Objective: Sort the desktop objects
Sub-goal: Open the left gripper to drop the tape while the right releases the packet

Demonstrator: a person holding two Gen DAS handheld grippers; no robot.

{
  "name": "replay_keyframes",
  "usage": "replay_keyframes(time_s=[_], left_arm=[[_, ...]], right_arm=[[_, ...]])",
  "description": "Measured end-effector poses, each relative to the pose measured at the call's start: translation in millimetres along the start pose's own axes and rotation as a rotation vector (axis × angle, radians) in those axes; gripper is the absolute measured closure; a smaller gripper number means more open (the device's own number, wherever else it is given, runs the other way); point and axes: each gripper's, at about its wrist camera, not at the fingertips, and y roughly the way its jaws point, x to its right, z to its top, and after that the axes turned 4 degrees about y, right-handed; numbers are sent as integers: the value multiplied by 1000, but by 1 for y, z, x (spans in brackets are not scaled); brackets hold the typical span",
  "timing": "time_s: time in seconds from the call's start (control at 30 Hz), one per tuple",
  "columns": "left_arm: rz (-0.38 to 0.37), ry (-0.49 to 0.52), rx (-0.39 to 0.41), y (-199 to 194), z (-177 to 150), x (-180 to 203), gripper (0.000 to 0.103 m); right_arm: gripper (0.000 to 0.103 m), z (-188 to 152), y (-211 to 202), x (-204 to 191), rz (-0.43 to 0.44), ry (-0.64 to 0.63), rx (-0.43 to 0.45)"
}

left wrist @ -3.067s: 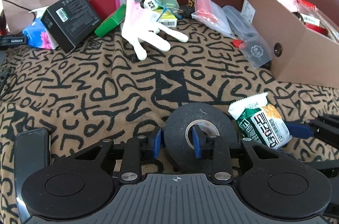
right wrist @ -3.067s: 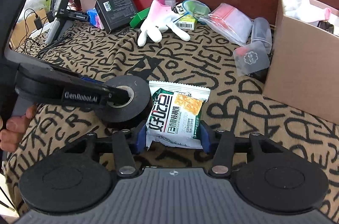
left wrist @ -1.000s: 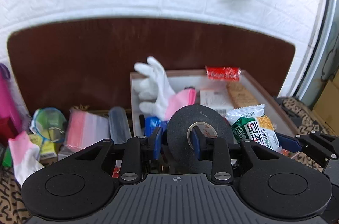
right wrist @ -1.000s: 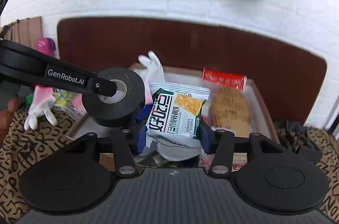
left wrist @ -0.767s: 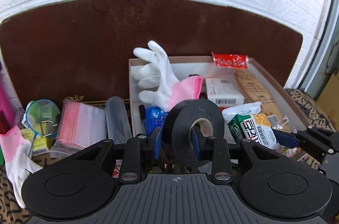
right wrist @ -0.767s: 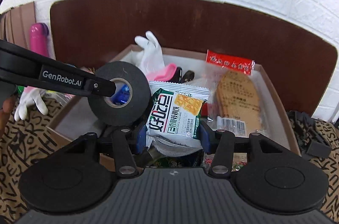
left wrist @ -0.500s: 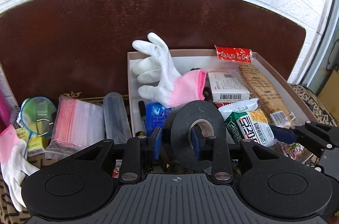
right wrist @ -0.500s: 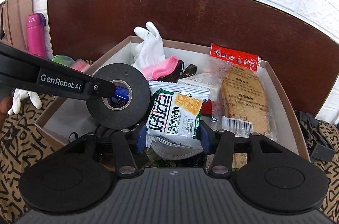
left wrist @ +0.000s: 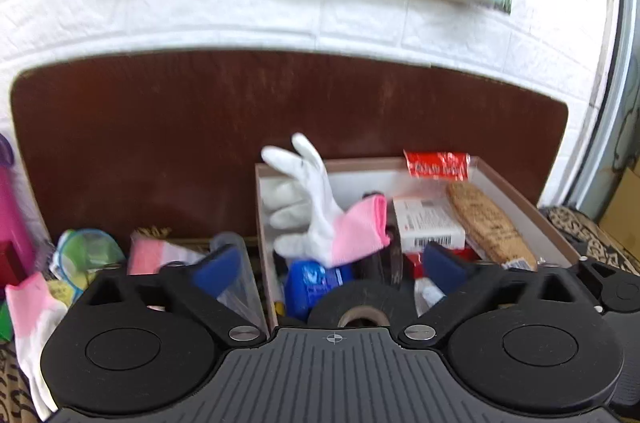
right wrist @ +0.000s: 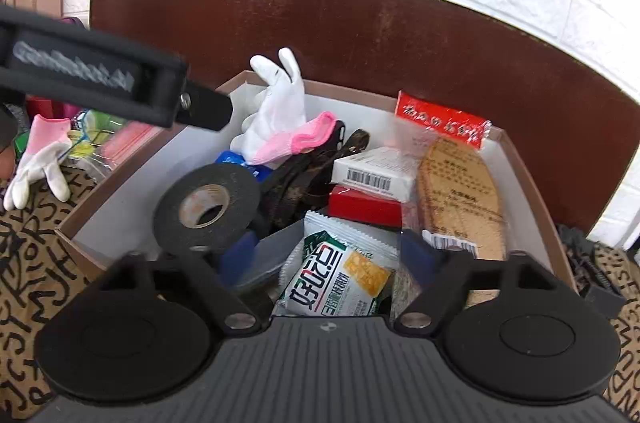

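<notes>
Both grippers point downward over the cardboard box. The left gripper has just been opening; its blue pads now stand wide apart and hold nothing, and the roll of black tape lies free in the left part of the box. The right gripper has also just been opening, and the snack packet lies loose between its pads at the near side of the box. Only the right wrist view shows the packet; there the left gripper's finger crosses above the box's left wall. The left wrist view shows just the top of the tape, with a white and pink glove behind it in the box.
</notes>
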Motion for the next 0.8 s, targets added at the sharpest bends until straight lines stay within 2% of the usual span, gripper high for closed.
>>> replay_keyframes(time_s=[0.07,0.17,0.8], left_arm=[[-8,16,7,-2,-1,3,0],[-33,45,-25,-2,-3,9,0],[-47,55,-54,-20,-12,18,0]], right_arm=[[4,-1,-1,-1,11,6,2],[1,-1,-3,-2,18,16,-2],[0,-3,-25,-11,-15,35,20]])
